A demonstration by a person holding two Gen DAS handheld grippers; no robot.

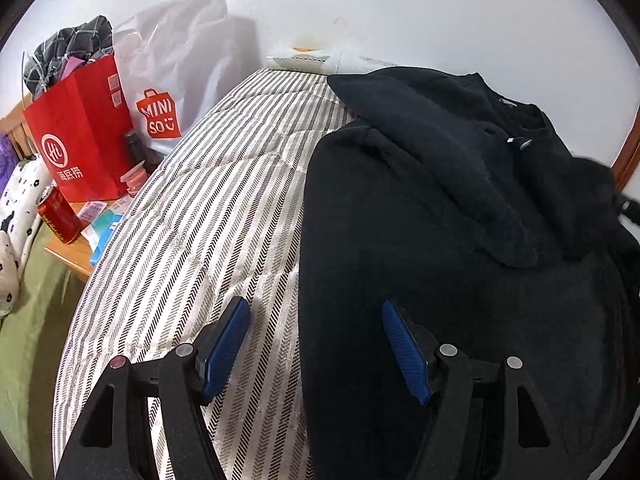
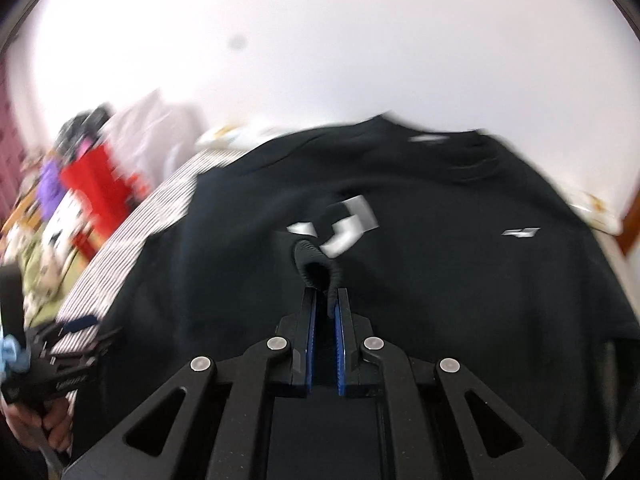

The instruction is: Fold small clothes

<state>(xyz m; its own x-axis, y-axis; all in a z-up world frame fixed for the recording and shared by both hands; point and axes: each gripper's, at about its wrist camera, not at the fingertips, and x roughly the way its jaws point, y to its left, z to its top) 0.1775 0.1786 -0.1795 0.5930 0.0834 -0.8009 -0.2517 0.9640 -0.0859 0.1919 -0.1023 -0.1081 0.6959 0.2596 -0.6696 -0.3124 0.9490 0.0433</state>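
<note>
A black sweatshirt (image 1: 460,240) lies on the striped mattress (image 1: 208,208), with one sleeve (image 1: 432,160) folded across its body. My left gripper (image 1: 314,320) is open and empty, low over the sweatshirt's left edge. In the right wrist view the sweatshirt (image 2: 440,280) shows a white print (image 2: 344,224). My right gripper (image 2: 326,300) is shut on a black ribbed cuff (image 2: 316,264) and holds it above the sweatshirt's body. The right wrist view is blurred. The left gripper also shows in the right wrist view (image 2: 76,328), at the lower left.
A bedside table (image 1: 68,256) left of the mattress holds a red paper bag (image 1: 80,140), a white Miniso bag (image 1: 168,80), a red can (image 1: 58,214) and small boxes. A white wall is behind. A wooden bed frame (image 1: 624,156) is at the right.
</note>
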